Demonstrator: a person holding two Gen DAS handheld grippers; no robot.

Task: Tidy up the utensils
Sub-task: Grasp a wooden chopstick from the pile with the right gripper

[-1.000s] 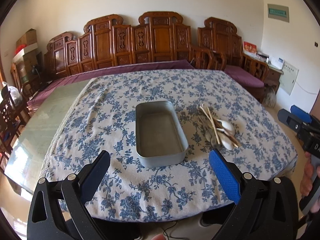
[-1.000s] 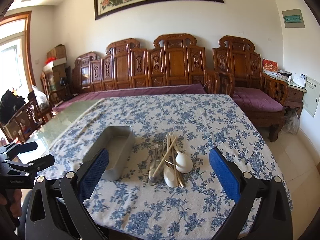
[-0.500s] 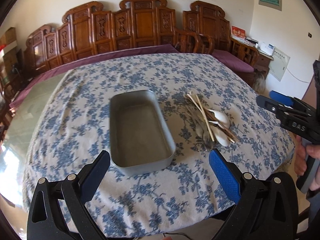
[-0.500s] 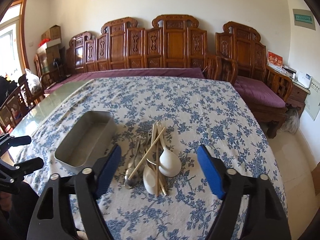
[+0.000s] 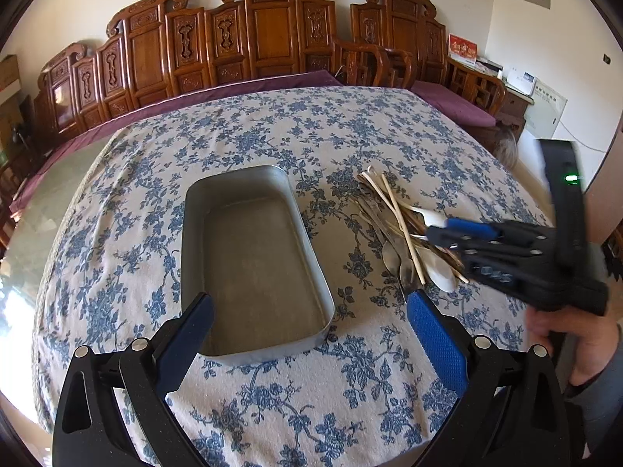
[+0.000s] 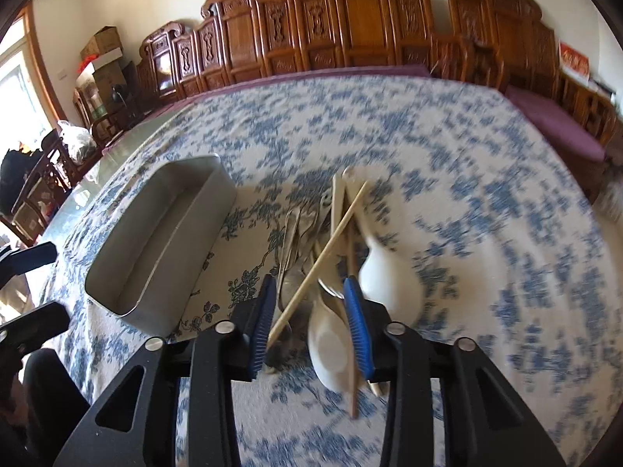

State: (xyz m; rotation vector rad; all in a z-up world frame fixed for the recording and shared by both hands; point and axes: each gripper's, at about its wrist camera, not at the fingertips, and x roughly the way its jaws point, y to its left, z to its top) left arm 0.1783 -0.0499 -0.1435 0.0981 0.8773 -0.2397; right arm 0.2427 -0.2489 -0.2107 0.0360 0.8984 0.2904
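Right gripper (image 6: 311,323) has dropped from well above the table onto the utensil pile (image 6: 331,257); its jaws have just been closing, now narrowed around the pile's near end, so first pick is starting. Between the blue pads: 1 white spoon (image 6: 329,346), 1 pale chopstick (image 6: 319,260) crossing toward 1 o'clock, metal spoons (image 6: 290,241) just beyond. Blurred; cannot tell if the pads press anything yet, looks not clenched. Left gripper (image 5: 307,330) has moved closer, jaws released wide, straddling the near end of the empty metal tray (image 5: 253,257). Seen from the left wrist, the pile lies at 2 o'clock of the tray, just beside it, on the floral tablecloth (image 5: 272,124).
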